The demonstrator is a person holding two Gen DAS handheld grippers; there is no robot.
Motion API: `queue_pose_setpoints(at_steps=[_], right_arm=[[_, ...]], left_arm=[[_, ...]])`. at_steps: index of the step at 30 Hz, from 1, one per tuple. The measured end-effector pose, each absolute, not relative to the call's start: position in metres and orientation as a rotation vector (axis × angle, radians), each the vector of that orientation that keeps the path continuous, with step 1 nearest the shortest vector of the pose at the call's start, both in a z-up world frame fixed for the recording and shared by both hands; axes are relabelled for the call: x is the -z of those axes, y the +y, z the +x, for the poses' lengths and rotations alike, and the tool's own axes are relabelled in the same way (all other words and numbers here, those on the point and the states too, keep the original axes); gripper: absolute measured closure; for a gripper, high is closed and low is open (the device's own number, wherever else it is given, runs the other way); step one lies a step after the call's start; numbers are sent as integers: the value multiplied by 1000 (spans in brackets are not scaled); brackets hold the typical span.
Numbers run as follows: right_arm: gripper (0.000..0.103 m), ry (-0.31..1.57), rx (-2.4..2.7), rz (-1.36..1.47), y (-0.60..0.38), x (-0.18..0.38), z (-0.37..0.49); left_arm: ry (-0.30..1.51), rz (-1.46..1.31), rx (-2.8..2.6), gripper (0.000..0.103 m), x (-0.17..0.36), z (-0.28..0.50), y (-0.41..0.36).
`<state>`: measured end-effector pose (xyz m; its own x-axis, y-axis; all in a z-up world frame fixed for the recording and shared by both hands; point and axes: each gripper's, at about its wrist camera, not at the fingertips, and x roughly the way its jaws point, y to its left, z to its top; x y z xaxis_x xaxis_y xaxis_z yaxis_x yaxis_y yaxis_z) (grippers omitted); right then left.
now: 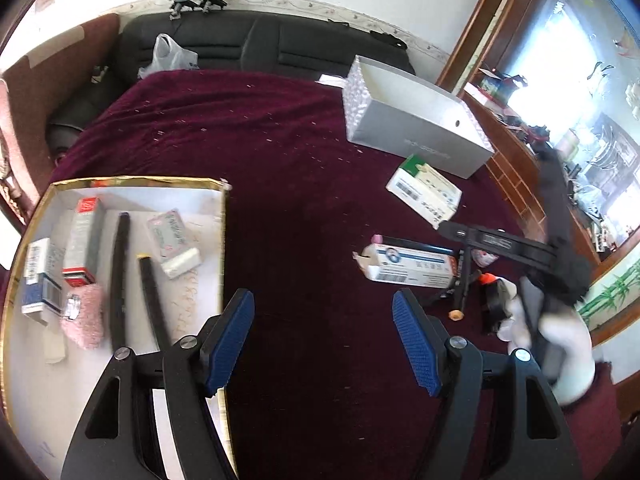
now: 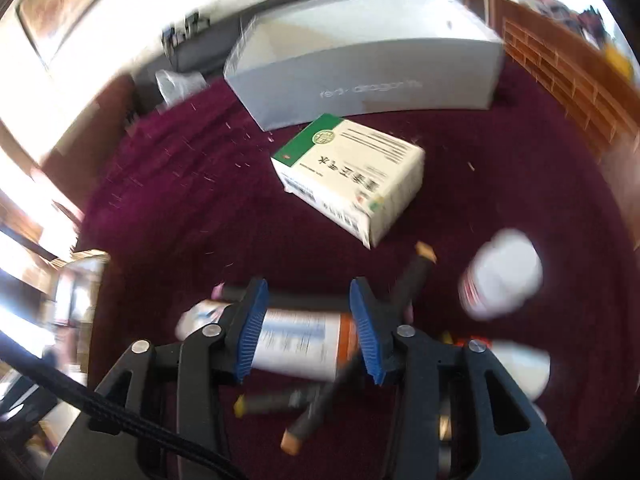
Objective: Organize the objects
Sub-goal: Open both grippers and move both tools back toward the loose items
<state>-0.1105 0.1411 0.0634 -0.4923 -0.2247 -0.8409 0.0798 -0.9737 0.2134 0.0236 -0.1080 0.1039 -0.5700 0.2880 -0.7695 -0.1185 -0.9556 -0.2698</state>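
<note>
Right view blurred; long box (image 2: 296, 344) partly hidden behind right gripper (image 2: 306, 330), jaws apart astride it, contact unclear. Left gripper (image 1: 324, 338) apart, empty, over velvety maroon cloth (image 1: 248, 128).

Bright window (image 1: 568, 60) glare, fisheye edges, motion blur

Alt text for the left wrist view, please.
The open left gripper hangs empty over a maroon cloth, beside a gold-rimmed tray holding small boxes and two dark sticks. To the right lie a grey box, a green-and-white carton and the right gripper.
</note>
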Motion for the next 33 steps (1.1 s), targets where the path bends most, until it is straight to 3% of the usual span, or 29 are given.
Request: queue_pose_setpoints(at_steps=[4, 9, 15, 22, 29, 33], right_arm=[[60, -130, 2520, 1663, 130, -34, -135], [59, -362, 2177, 1667, 113, -37, -99], [58, -369, 1860, 1652, 82, -36, -35], [58, -400, 2120, 1434, 141, -73, 5], [58, -461, 2311, 1410, 210, -70, 35], [58, -458, 2349, 1410, 233, -69, 48]], left_arm=[[-305, -1327, -2593, 37, -104, 26, -125], [-317, -1329, -2609, 37, -103, 26, -135], [-320, -1294, -2588, 37, -106, 36, -128], [-110, -1313, -2525, 37, -98, 45, -89], [186, -1317, -2499, 37, -79, 56, -44], [254, -1328, -2502, 37, -72, 58, -38]])
